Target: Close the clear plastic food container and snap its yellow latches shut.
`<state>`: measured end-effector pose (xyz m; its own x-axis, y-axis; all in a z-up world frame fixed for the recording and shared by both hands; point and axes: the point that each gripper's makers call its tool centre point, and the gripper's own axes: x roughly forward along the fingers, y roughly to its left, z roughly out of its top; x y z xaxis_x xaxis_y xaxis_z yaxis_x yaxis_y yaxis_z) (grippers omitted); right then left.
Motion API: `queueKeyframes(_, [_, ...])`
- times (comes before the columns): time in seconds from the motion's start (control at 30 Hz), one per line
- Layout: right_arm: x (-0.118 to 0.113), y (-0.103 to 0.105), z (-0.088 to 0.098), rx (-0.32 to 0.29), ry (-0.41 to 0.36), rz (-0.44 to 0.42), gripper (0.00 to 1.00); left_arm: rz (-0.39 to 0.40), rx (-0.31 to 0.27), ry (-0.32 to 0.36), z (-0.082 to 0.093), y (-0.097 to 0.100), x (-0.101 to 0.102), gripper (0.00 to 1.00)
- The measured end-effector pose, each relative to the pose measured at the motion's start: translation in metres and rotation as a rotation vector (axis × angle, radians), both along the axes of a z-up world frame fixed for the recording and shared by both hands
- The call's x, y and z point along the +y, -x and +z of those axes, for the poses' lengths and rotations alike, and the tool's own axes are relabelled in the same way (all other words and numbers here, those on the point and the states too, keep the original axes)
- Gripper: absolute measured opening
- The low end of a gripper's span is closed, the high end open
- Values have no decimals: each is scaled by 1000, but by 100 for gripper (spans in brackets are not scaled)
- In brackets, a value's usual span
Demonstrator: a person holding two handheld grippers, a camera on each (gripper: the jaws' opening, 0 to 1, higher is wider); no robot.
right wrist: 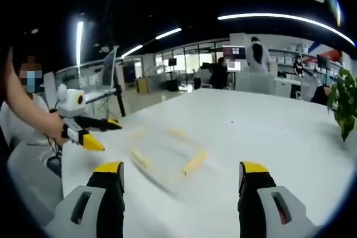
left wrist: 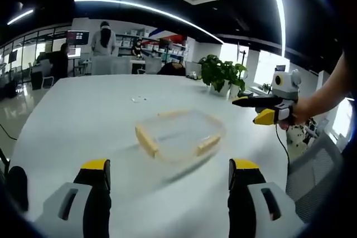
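Clear container point(left wrist: 181, 136) with yellow latches point(left wrist: 147, 140) sits mid-frame on the white table point(left wrist: 83, 115), well apart from both tools. Left gripper point(left wrist: 169, 172) and right gripper point(right wrist: 182, 176) both spread, empty. Risk: light container likely skids if one latch is pressed unbraced.

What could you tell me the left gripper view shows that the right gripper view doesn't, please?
Left gripper view: the right claw coming in from the right, jaws parted, and the whole plant on the table's far side.

Right gripper view: the left claw coming in from the left, jaws parted, a seated person holding it, and a monitor behind.

Both: the white table, the clear container with yellow latches, blurred in both, each view's own open claw at the bottom, and the office with people standing behind.
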<state>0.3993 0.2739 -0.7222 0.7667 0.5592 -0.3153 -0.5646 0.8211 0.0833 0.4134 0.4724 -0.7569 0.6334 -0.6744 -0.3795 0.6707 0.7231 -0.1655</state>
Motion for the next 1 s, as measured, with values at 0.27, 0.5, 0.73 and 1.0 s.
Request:
queueKeyframes(0.27, [-8,12,9,-3,-16,-46,84,31,21,23,0,13,12,87])
queueKeyframes(0.5, [-10,17,10,-4,-37,-83,84,46,25,44,0,23,20,86])
queueKeyframes(0.73, [-7,28,13,-1,-49,-85,84,64,34,59,1,31,23,87])
queueKeyframes(1.0, [-16,36,17,-6,-81,-128,84,93,43,73,-1,41,27,87])
